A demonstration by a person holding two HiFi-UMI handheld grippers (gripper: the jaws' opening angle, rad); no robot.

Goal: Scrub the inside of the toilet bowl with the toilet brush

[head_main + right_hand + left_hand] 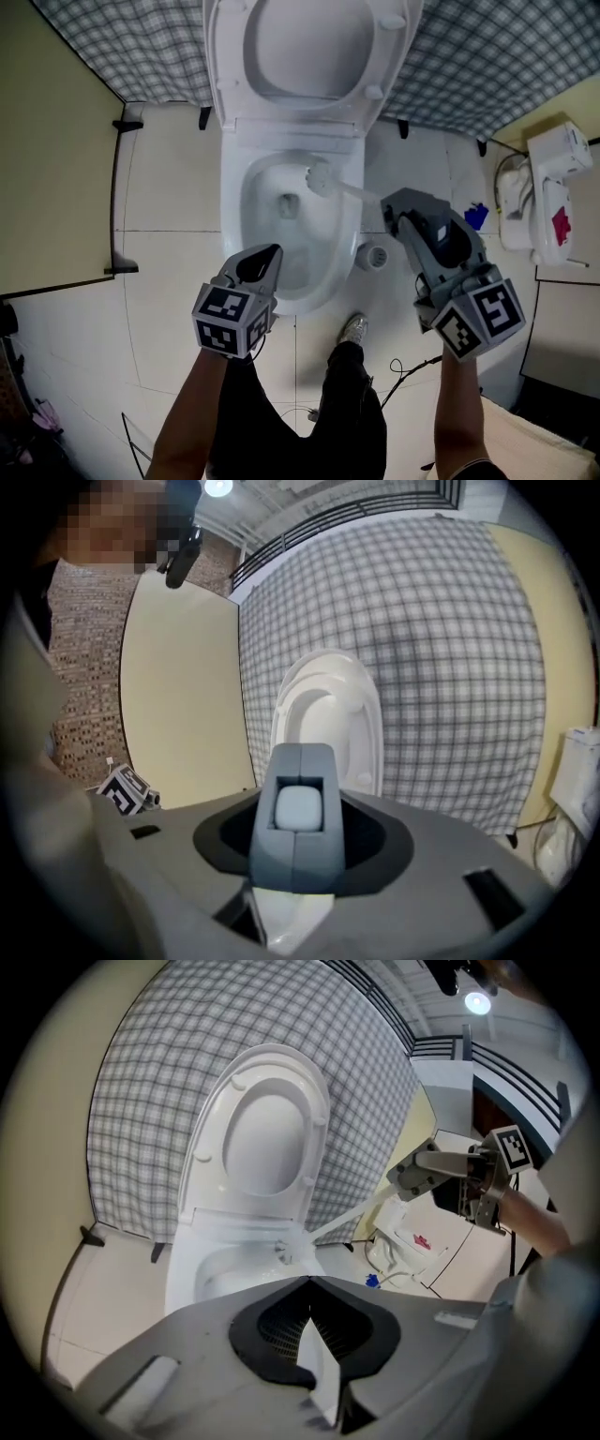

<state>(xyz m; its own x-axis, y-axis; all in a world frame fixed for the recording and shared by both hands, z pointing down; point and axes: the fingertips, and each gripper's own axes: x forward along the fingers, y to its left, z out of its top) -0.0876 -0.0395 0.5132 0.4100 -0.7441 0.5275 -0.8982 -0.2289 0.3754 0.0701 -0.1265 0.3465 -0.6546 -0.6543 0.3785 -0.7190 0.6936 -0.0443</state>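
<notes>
The white toilet bowl (pixel 234 192) stands with seat and lid (pixel 309 42) raised against the back. The white toilet brush has its bristle head (pixel 320 178) inside the bowl, against the upper right wall. Its pale handle (pixel 361 194) slants out to my right gripper (pixel 389 204), which is shut on it; the handle's end (pixel 300 810) shows boxed in between the grey jaws (pixel 302 754). My left gripper (pixel 270 255) hangs over the bowl's front rim, jaws together and holding nothing. From the left gripper (pixel 309 1283) view the brush head (pixel 292 1244) sits at the bowl's rim.
A checked cloth (pixel 487 66) covers the back wall and a beige panel (pixel 52 141) closes the left side. On the tiled floor to the right are a white round fitting (pixel 375 255), a small blue thing (pixel 476 216) and a white appliance (pixel 553 192). The person's shoe (pixel 352 328) is before the bowl.
</notes>
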